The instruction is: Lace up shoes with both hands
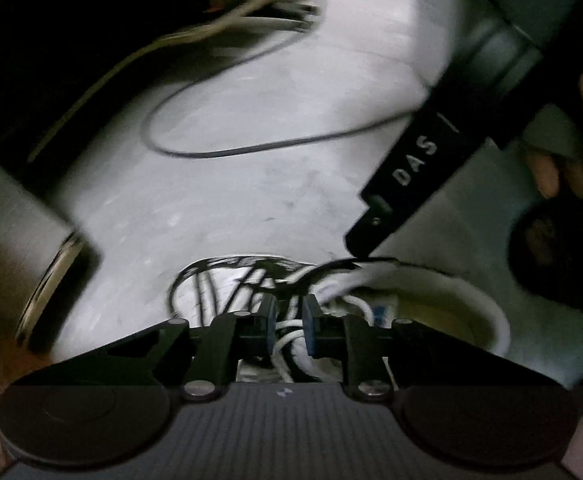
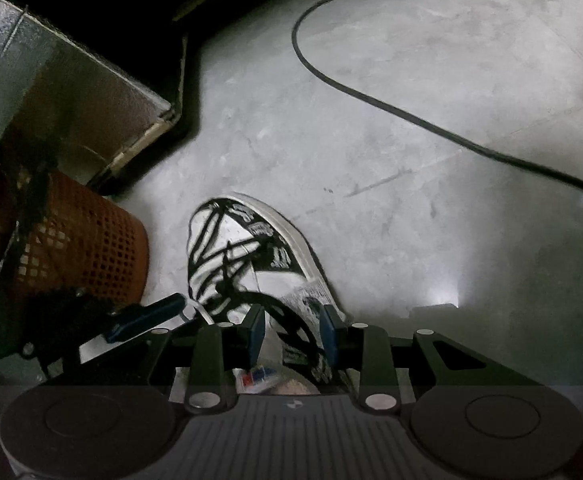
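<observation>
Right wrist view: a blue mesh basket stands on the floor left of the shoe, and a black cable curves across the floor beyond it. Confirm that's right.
Not quite. The mesh basket is orange, not blue, as the right wrist view shows. It does stand left of the shoe, and a black cable does curve across the floor beyond.

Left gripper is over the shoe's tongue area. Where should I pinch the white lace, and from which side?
Pinch the white lace on the loose strands between the left gripper pads, coming straight down from above. There they lift clear of the shoe, so the pads can likely close across them without catching the collar.
</observation>
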Demonstrator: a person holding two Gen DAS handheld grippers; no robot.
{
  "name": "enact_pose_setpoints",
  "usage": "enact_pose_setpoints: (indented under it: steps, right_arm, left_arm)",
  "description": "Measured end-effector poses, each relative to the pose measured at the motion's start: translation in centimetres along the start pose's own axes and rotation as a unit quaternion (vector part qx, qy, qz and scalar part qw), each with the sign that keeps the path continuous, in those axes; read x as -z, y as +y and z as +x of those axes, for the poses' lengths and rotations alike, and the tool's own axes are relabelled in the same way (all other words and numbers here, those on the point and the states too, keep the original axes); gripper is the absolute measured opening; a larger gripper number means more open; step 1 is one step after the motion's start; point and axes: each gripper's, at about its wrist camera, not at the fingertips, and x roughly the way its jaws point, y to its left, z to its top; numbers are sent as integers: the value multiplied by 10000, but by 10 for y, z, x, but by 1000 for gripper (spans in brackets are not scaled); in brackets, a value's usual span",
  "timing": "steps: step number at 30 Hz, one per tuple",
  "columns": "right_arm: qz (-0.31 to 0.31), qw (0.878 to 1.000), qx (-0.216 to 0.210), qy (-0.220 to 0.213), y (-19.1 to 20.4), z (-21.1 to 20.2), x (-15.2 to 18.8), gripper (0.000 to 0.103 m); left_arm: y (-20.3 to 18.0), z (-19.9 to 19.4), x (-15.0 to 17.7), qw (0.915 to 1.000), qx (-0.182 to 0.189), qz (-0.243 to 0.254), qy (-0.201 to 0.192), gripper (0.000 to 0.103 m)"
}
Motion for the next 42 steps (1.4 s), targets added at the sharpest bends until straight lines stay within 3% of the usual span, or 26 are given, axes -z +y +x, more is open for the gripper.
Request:
enact_pose_setpoints:
  steps: [4, 10, 12, 15, 19, 22, 24, 25, 27, 33, 38, 42]
  right_arm:
    - [170, 9998, -105, -43, -3, 0, 2, 34]
    - [-185, 9998, -98, -55, 5, 0, 8, 34]
    - [-243, 9996, -110, -70, 4, 2, 10, 34]
    - [-329, 9994, -96, -61, 6, 3, 10, 34]
    - [-414, 9991, 20, -9, 6, 5, 11, 34]
    - [-322, 9995, 3, 19, 4, 5, 10, 34]
    - [-318, 9995, 8, 25, 5, 6, 10, 34]
    - [-311, 9995, 14, 14, 5, 5, 10, 35]
    - [-283, 9996, 37, 15, 5, 5, 9, 35]
    - [-265, 9996, 64, -31, 3, 2, 10, 36]
    - [-221, 9998, 29, 8, 1, 3, 9, 36]
    - [-242, 9997, 33, 33, 2, 4, 9, 36]
  left_arm:
    - [8, 3, 0, 9982, 584, -142, 29, 17]
    - [38, 13, 0, 9911, 959, -920, -90, 17]
    - [41, 16, -3, 9900, 1032, -956, -87, 17]
    - [31, 21, -6, 9915, 1170, -558, 47, 14]
    - [17, 23, -14, 9922, 1148, 421, 240, 13]
    - [10, 22, -21, 9850, 1207, 1152, 445, 13]
    - [5, 23, -23, 9744, 1340, 1677, 662, 14]
    - [4, 24, -23, 9696, 1435, 1831, 761, 20]
    - [2, 27, -24, 9647, 1467, 2042, 787, 19]
    - [23, 27, -28, 9692, 1747, 1588, 697, 27]
    - [36, 26, -38, 9728, 1883, 1218, 581, 27]
    - [27, 32, -41, 9678, 1886, 1503, 720, 27]
